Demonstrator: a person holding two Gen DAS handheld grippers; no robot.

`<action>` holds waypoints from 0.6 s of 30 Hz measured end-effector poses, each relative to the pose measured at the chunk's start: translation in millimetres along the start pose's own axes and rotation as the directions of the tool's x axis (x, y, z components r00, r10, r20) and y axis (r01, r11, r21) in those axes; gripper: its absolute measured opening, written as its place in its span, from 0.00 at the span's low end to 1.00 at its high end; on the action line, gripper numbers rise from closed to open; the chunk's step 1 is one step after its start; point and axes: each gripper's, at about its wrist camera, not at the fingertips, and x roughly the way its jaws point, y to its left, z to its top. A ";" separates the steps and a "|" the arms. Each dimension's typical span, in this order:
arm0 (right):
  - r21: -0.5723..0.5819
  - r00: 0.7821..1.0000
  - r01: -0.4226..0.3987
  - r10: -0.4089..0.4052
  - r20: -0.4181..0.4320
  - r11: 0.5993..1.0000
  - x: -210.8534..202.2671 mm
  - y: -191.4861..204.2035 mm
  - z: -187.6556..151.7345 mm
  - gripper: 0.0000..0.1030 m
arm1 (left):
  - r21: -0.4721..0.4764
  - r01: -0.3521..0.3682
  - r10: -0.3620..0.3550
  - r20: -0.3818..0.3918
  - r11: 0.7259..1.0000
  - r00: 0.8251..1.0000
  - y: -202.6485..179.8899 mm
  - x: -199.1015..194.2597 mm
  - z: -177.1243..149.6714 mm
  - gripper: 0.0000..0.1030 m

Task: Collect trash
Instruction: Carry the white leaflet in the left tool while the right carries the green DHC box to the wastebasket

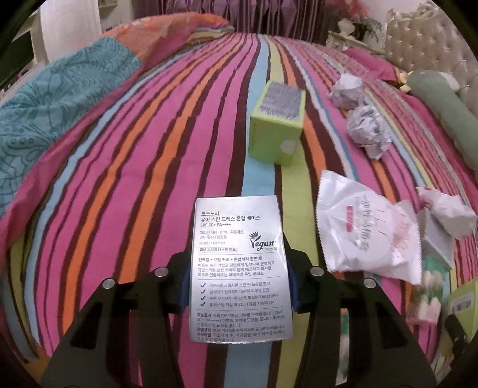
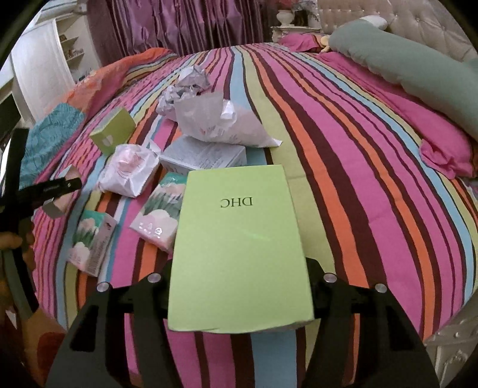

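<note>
My left gripper [image 1: 237, 286] is shut on a silver carton [image 1: 239, 262] printed with Korean text, its blue pads pressing both long sides. The carton stands out forward over the striped bedspread [image 1: 119, 179]. My right gripper [image 2: 239, 286] is shut on a flat light-green DHC box [image 2: 239, 244], whose sides sit against both fingers. More trash lies on the bed: a green box [image 1: 276, 125], two crumpled paper balls [image 1: 367, 128], a white wrapper [image 1: 367, 235], a white bag [image 2: 221, 119], a grey box [image 2: 206, 156] and two floral packets [image 2: 161, 218].
A teal and orange blanket [image 1: 59, 98] is bunched at the bed's far left. A green bolster [image 2: 403, 59] and pink pillow [image 2: 448, 149] lie by the tufted headboard [image 1: 424, 38]. Purple curtains [image 2: 179, 27] hang behind the bed. A white shelf [image 2: 44, 59] stands at the left.
</note>
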 end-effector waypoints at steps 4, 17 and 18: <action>0.017 1.000 0.001 -0.002 0.020 1.000 -15.8 -1.9 -0.6 0.54 | 0.008 0.012 -0.012 0.032 1.000 0.999 6.7 -22.4 -6.9 0.46; 0.071 0.999 -0.019 0.015 0.052 0.997 -66.7 -2.0 -27.8 0.54 | 0.080 0.063 -0.068 0.062 0.995 0.996 15.2 -89.6 -67.1 0.46; 0.072 0.998 -0.019 0.015 0.054 0.997 -69.3 -1.2 -29.6 0.54 | 0.086 0.066 -0.071 0.062 0.994 0.996 15.7 -93.2 -71.5 0.46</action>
